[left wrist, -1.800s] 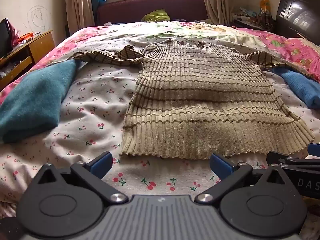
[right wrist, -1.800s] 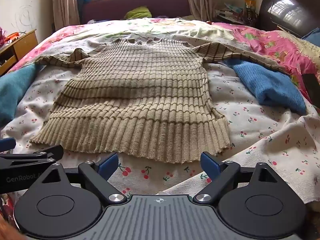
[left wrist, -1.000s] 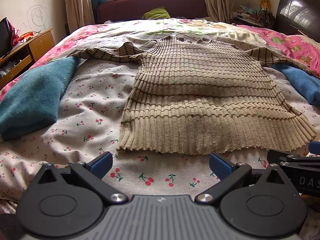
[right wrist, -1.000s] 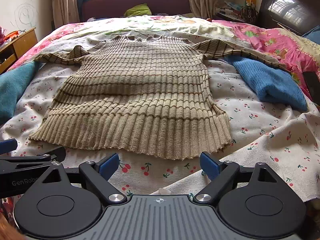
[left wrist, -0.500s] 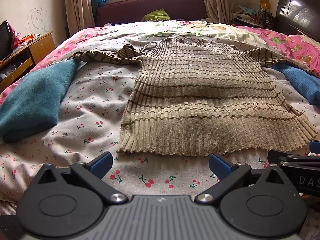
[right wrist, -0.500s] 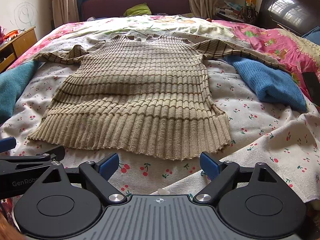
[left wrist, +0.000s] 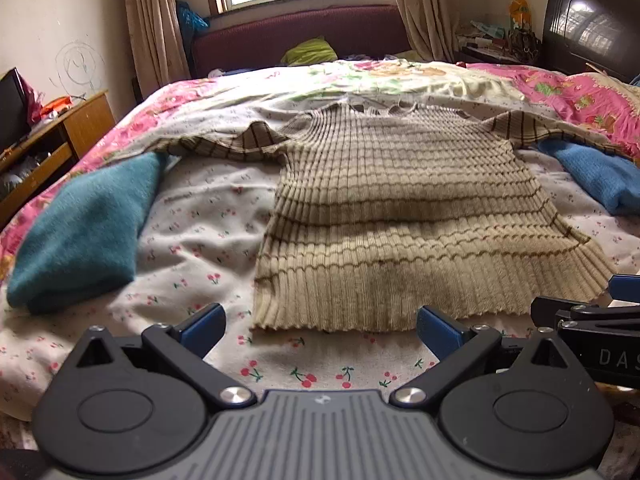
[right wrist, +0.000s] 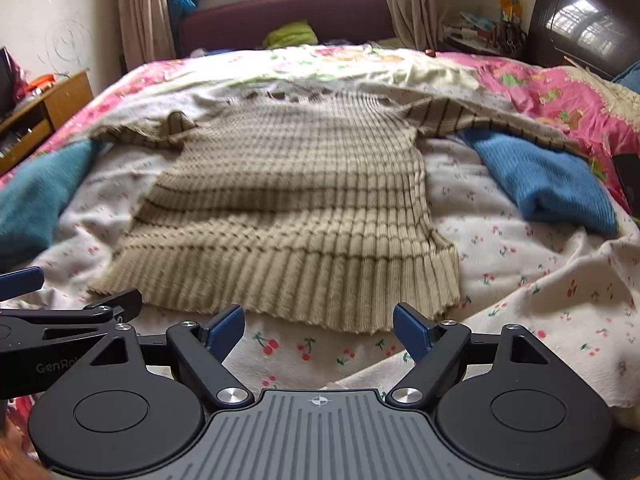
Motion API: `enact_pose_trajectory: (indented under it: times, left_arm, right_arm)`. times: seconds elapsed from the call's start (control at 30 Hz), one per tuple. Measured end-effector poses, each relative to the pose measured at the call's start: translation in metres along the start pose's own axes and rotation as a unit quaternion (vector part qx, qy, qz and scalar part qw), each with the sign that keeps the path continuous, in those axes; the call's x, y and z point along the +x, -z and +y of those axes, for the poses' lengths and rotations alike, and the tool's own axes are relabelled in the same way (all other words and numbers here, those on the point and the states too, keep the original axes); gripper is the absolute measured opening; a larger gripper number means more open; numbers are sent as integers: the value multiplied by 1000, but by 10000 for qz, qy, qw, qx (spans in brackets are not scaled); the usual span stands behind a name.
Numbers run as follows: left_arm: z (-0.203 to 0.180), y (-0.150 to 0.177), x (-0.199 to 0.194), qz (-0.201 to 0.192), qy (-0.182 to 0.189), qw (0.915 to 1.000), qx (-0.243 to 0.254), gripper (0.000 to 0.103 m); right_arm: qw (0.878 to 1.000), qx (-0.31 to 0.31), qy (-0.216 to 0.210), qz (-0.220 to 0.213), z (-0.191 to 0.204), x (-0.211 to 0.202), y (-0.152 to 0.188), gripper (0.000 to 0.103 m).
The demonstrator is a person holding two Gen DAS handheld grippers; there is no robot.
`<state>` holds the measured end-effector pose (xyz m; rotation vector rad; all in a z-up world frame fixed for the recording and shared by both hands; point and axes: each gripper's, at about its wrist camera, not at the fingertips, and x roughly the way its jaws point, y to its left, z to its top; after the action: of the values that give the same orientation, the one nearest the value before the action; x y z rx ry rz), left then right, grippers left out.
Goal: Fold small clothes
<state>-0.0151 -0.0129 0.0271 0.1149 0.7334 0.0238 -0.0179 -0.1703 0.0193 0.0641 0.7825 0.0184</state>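
Observation:
A beige ribbed sweater with thin brown stripes lies flat on the bed, hem toward me and both sleeves spread out; it also shows in the right wrist view. My left gripper is open and empty, just short of the hem's left part. My right gripper is open and empty, just short of the hem's right part. Each gripper shows at the edge of the other's view.
A folded teal garment lies left of the sweater and a folded blue one lies right of it. The cherry-print sheet covers the bed. A wooden cabinet stands at the left, a dark headboard at the right.
Both grippers have edged slightly forward toward the sweater's hem. Both stay open. The sweater has not moved.

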Motion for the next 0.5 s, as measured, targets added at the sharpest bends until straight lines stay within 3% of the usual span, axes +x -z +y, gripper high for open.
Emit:
enact_pose_trajectory:
  times: [0.27,0.5]
  left_arm:
    - [-10,-26,-33,-364,-78,9991,181,103]
    - [-15,-53,-24,-334,143,9992,154,103]
  right_arm:
    - [9993,213,-166,-245,-10,-35,-18,80]
    - [9984,448,-241,-263,-21,-37,-43,76]
